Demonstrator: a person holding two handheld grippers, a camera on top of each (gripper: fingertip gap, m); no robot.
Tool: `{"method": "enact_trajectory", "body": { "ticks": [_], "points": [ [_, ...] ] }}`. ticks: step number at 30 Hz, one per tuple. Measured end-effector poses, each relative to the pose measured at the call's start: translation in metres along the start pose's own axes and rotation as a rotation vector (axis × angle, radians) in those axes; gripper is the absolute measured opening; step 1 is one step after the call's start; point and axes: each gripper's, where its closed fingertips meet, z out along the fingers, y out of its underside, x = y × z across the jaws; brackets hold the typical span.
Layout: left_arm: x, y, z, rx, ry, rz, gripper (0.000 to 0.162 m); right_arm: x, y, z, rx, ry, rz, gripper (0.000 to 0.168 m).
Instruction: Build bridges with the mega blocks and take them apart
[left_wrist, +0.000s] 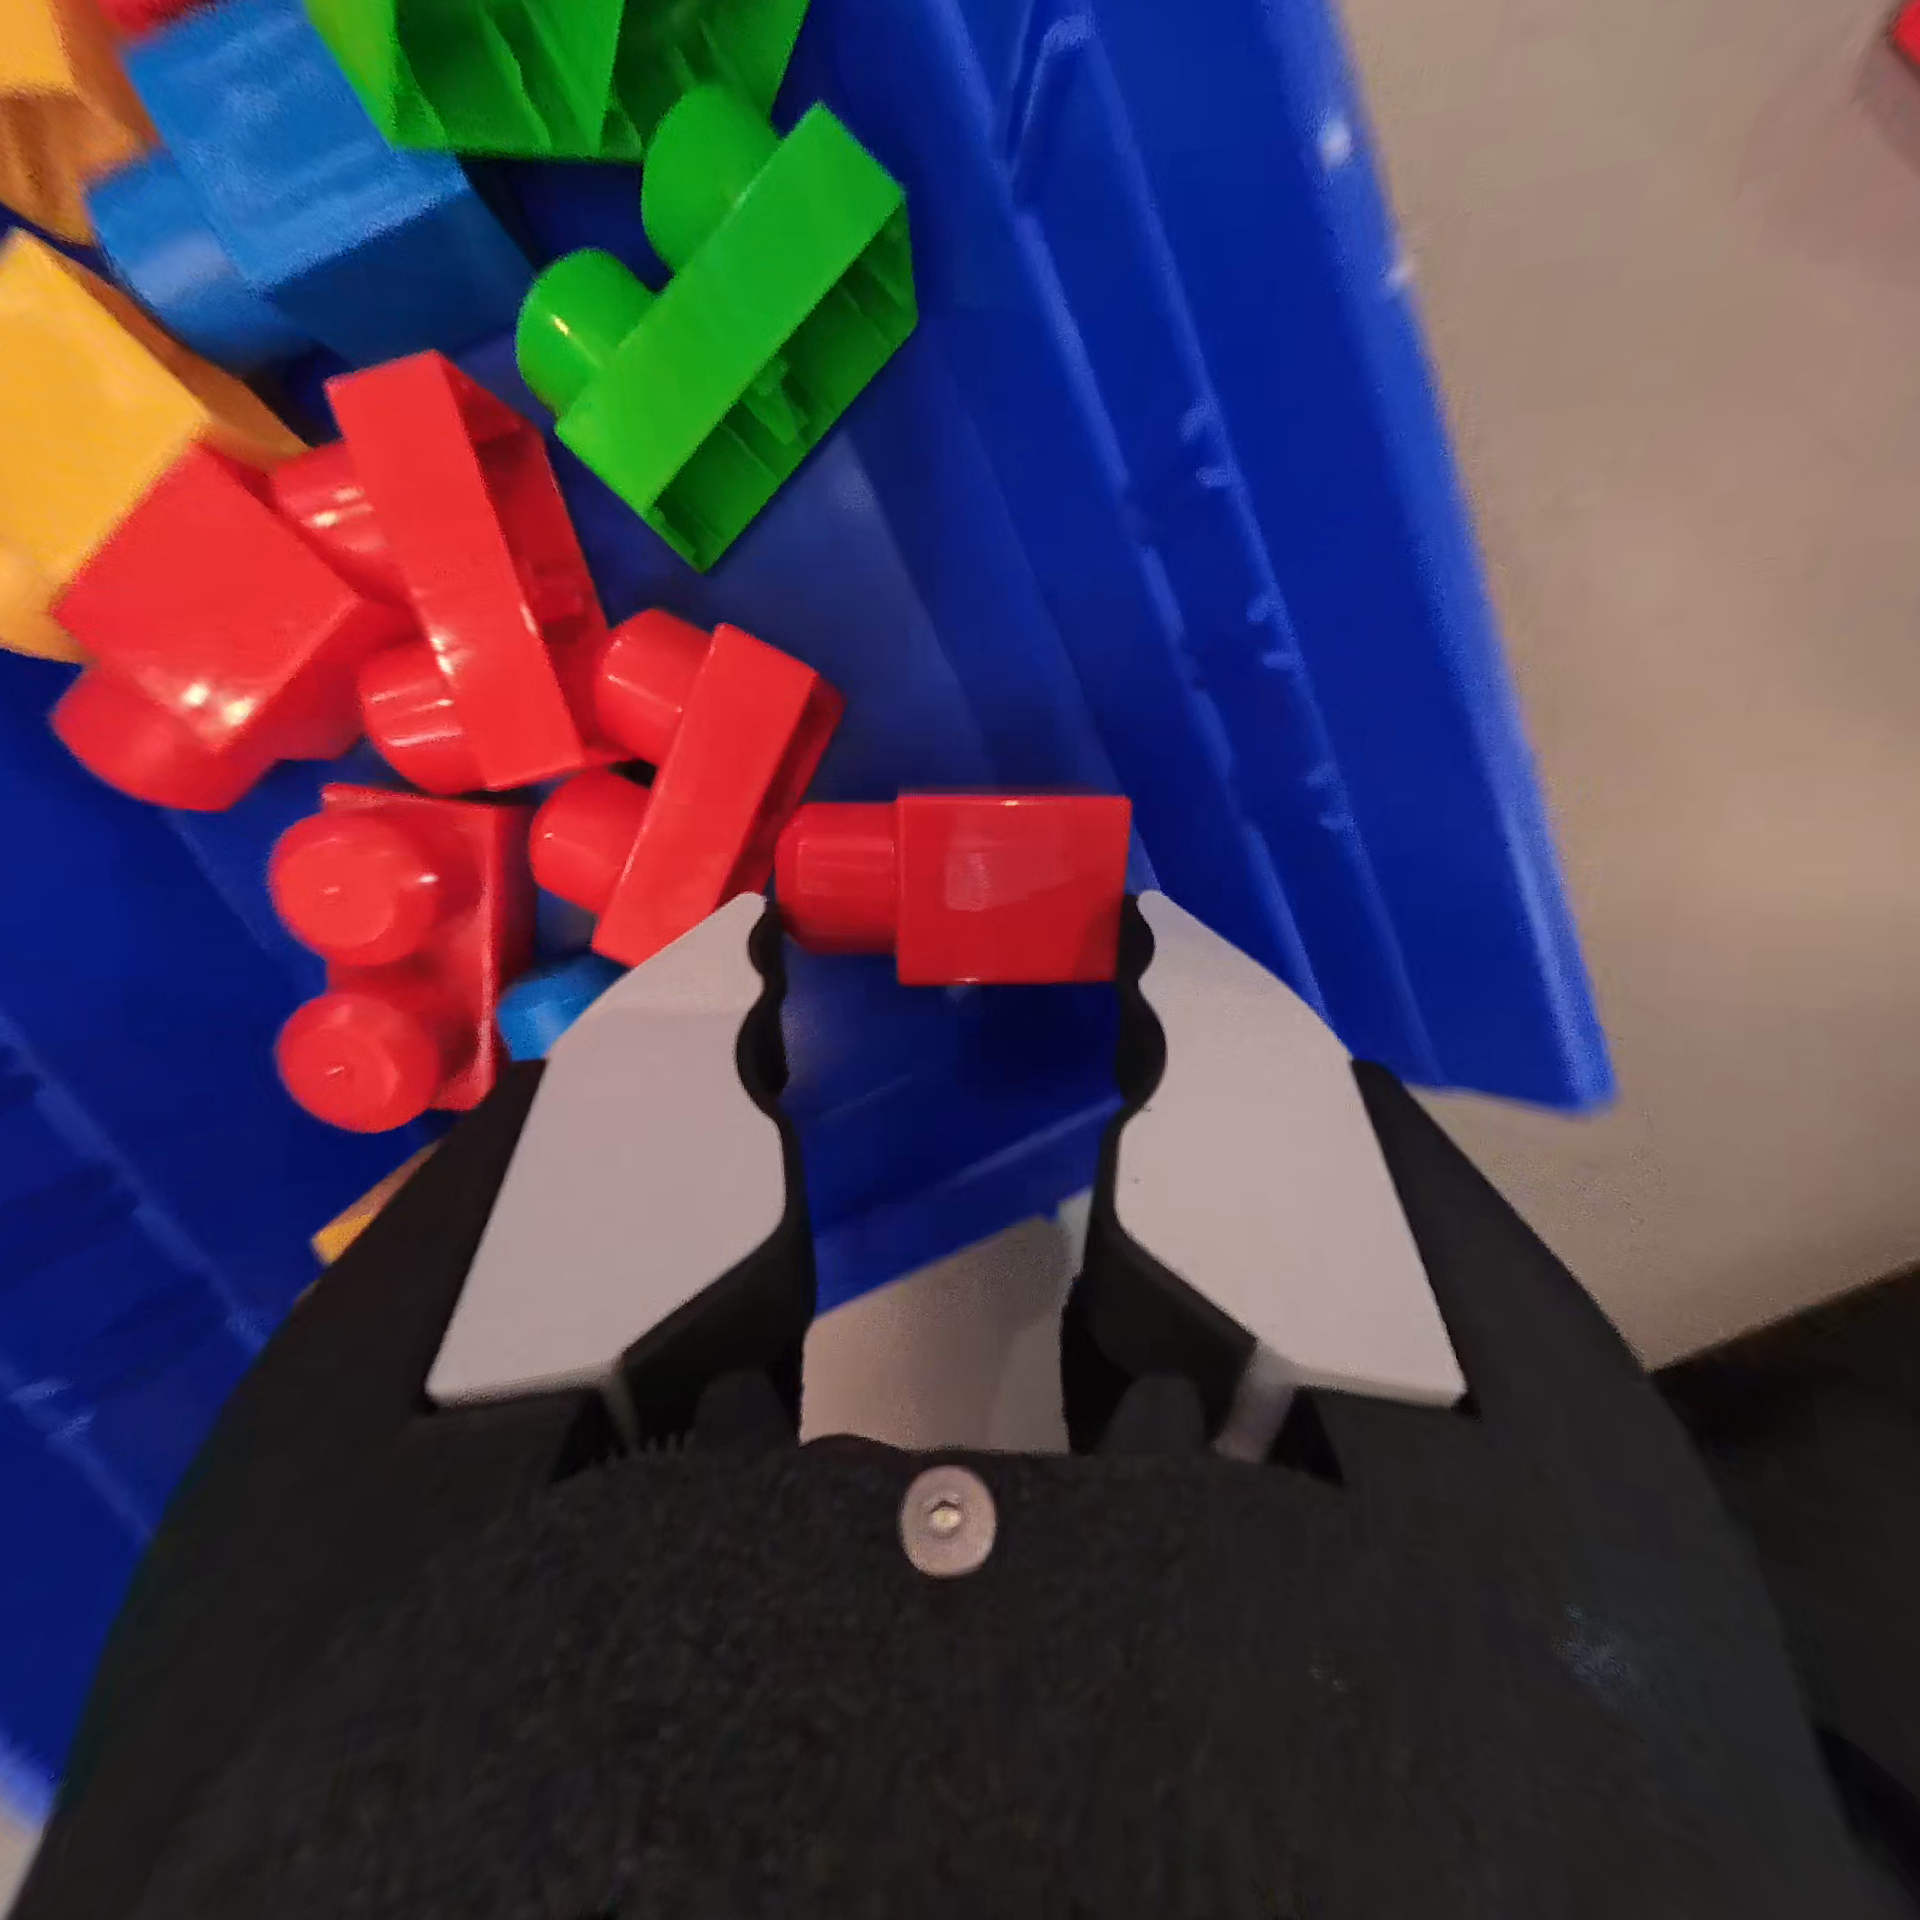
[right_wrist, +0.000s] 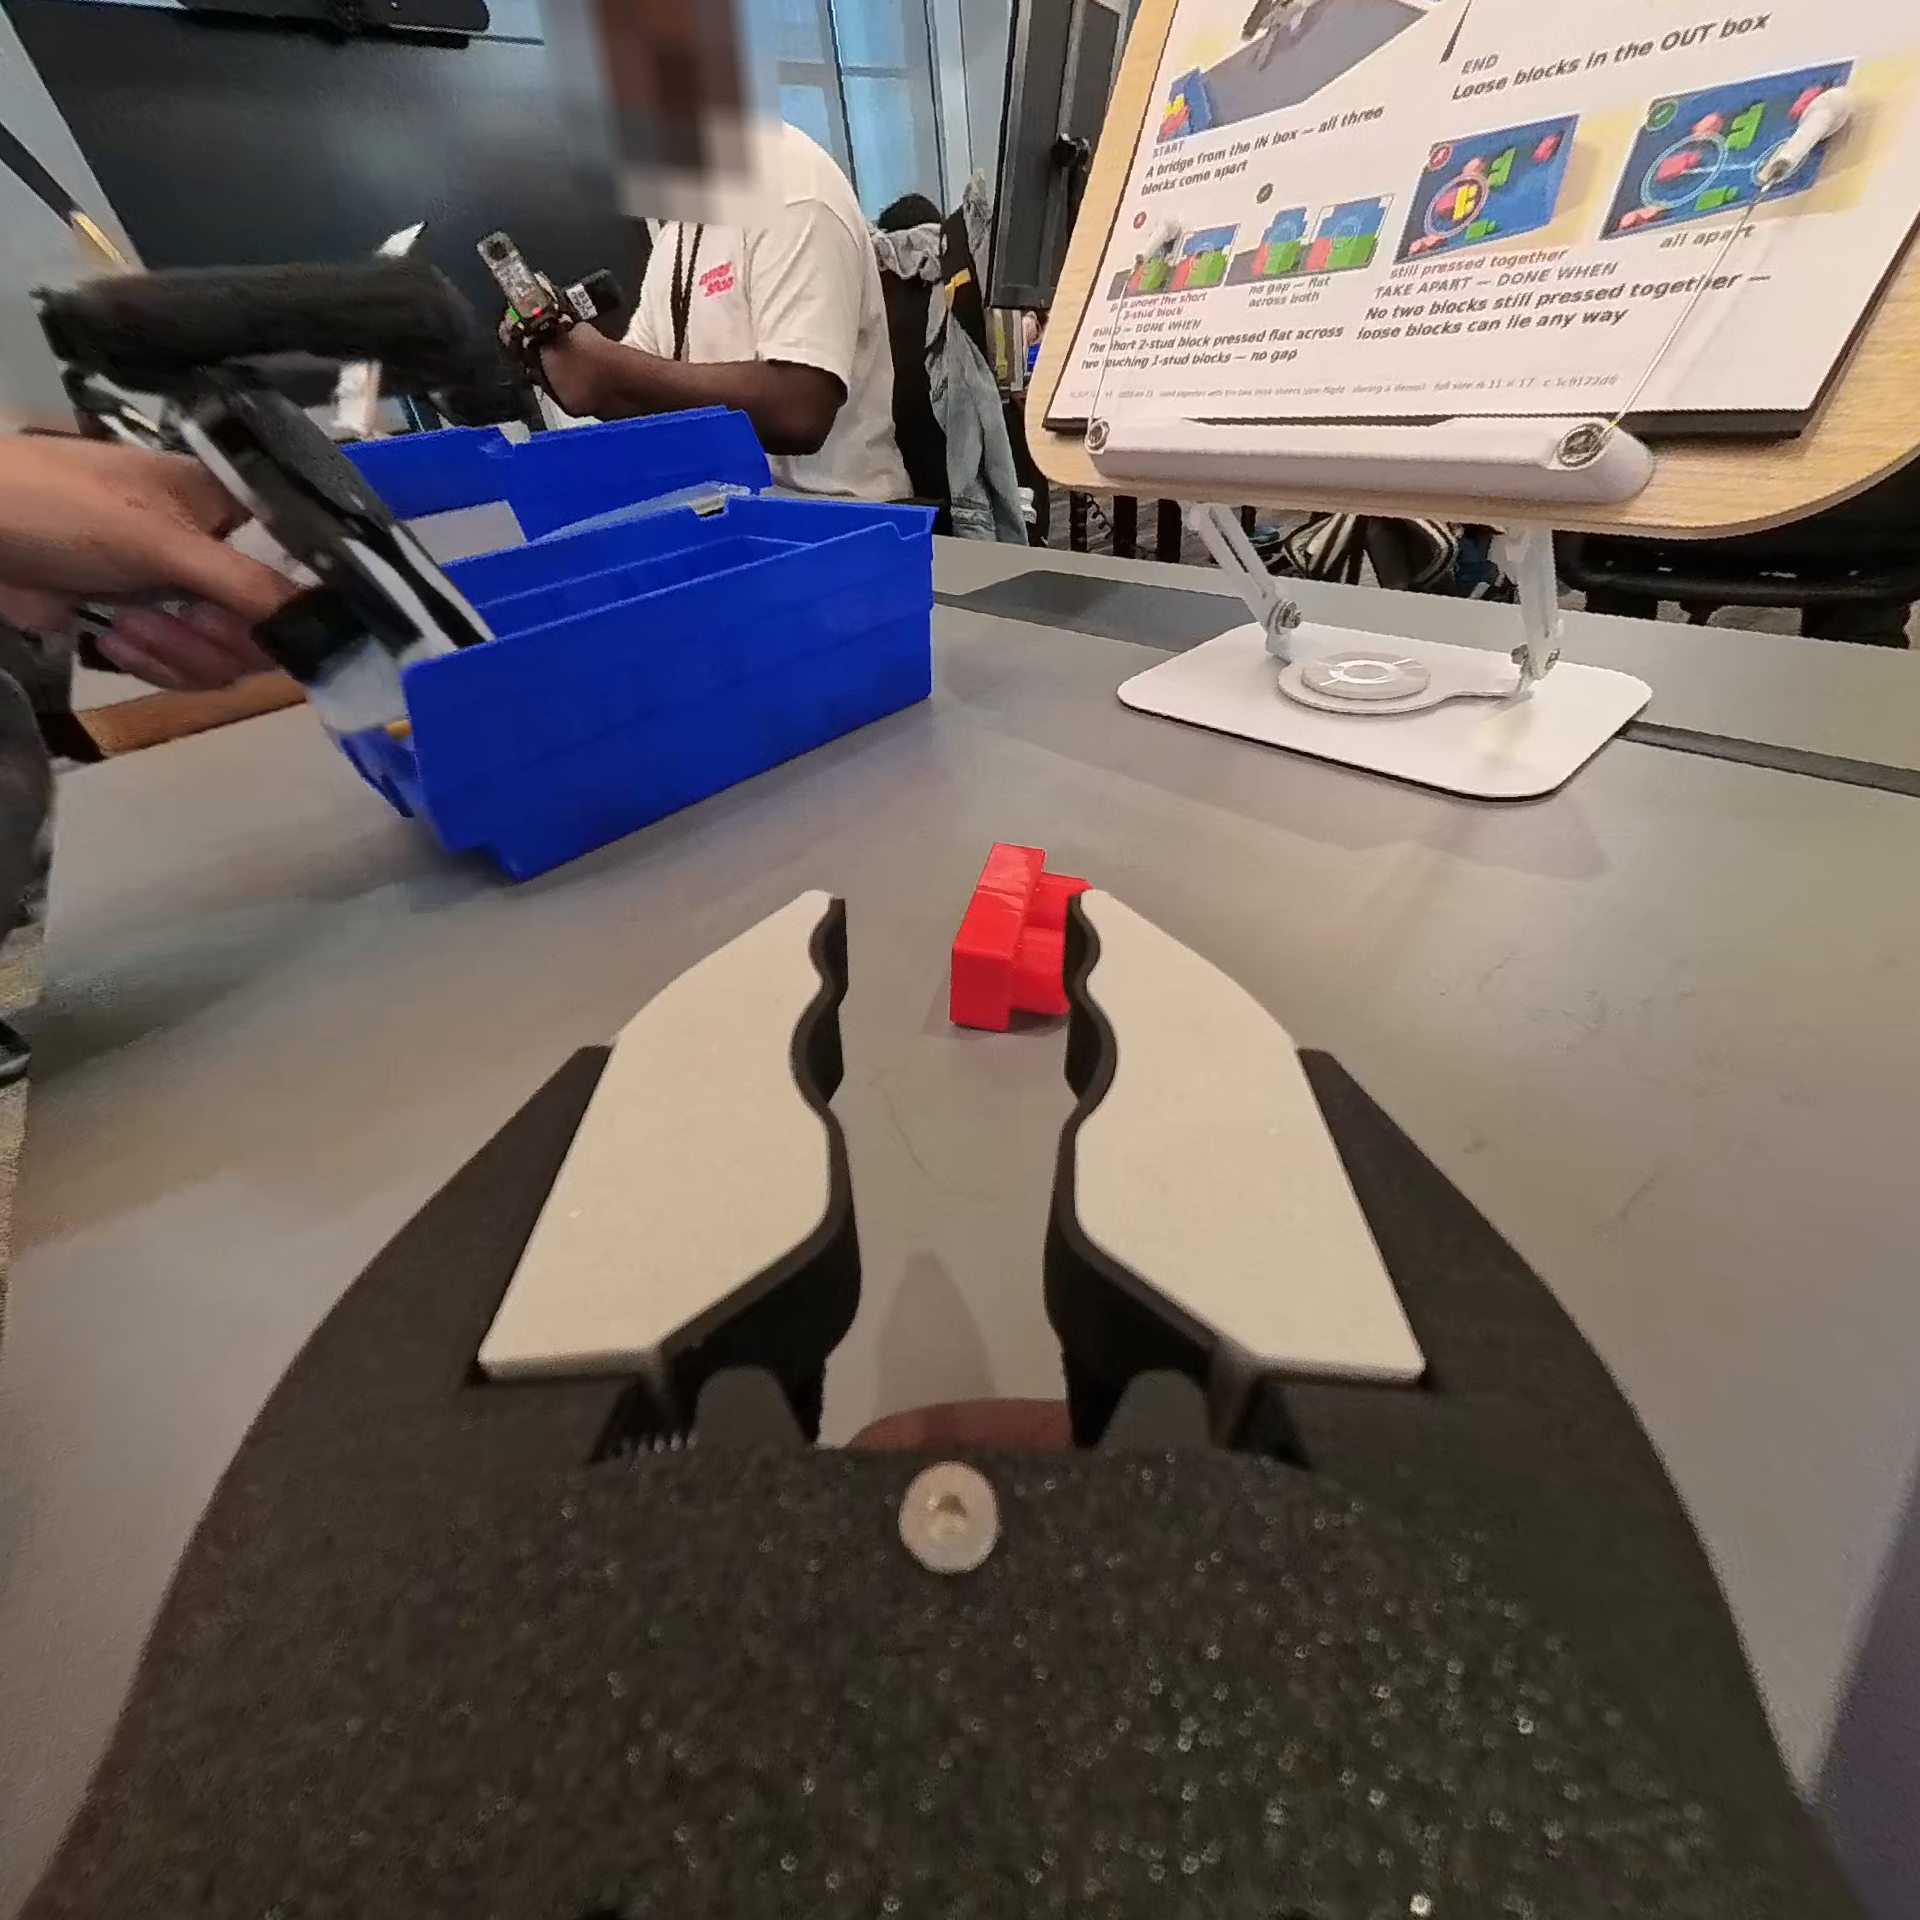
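- In the left wrist view the left gripper (left_wrist: 951, 914) points down into a blue bin (left_wrist: 1195, 520), its jaws apart with a one-stud red block (left_wrist: 1003, 888) lying between the fingertips; whether the pads actually touch it cannot be told.
- To the left of that block, in the middle left of the frame, several more red blocks (left_wrist: 457, 665) lie in a heap (studs pointing every which way).
- Toward the top centre lie green blocks (left_wrist: 727, 332), with a blurred blue block (left_wrist: 281, 208) at upper left and a yellow block (left_wrist: 73, 436) at the left edge.
- In the right wrist view the right gripper (right_wrist: 956, 920) hangs above a grey table (right_wrist: 1455, 1039), jaws apart and holding nothing.
- A small red block (right_wrist: 1003, 951) lies on the table at frame centre, just beyond the fingertips and close to the right-hand finger.
- At upper left of this view stands the blue bin (right_wrist: 675, 665), with the left gripper (right_wrist: 353, 665) reaching into its near corner, held by a hand (right_wrist: 114, 561).
- At upper right an instruction sheet (right_wrist: 1507, 239) leans on a white stand (right_wrist: 1382, 696).
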Motion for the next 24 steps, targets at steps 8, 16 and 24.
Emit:
{"method": "enact_trajectory", "body": {
  "ticks": [8,16,24],
  "points": [
    [0.087,-0.030,-0.095,0.224,0.154,0.707,0.061,0.001,0.000,0.000,0.001,0.001,0.009,0.039],
    [0.172,-0.052,-0.027,0.089,0.255,1.238,0.061,0.002,-0.001,-0.001,0.010,0.010,0.010,0.038],
    [0.194,-0.050,0.033,-0.139,0.399,1.448,0.061,0.001,-0.002,-0.002,0.014,0.018,-0.008,0.038]
  ]
}}
